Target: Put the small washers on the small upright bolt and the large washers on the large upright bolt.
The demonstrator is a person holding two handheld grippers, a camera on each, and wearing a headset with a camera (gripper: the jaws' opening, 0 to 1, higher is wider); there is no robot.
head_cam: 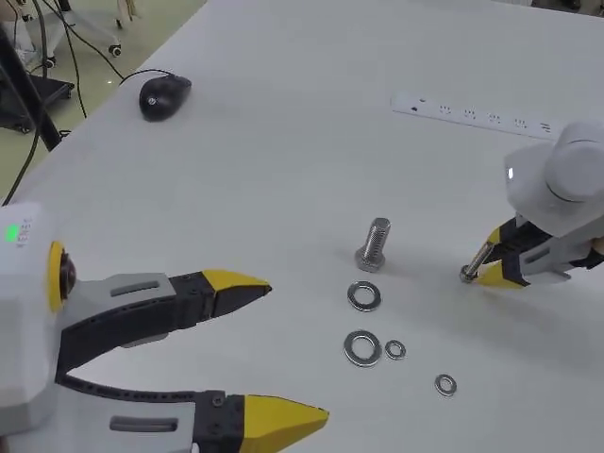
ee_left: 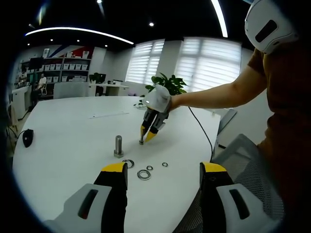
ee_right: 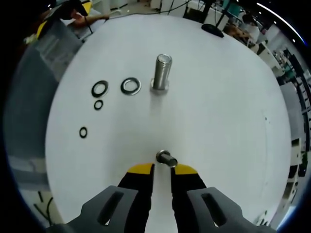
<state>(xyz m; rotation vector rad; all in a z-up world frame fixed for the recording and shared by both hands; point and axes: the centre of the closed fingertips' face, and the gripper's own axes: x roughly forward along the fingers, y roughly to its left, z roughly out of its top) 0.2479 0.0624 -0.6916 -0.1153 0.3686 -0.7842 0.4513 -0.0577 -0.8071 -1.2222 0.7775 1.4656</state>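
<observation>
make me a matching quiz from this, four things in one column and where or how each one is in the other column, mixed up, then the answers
Things
1. large bolt
2. small bolt
3. mouse
4. left gripper

States
a. tilted, between the jaw tips of the right gripper
b. jaws wide apart, holding nothing
c. standing upright on the table, untouched
d. lying far off, near the table's edge

Pairs: 1-c, 2-a, 3-d, 4-b
</observation>
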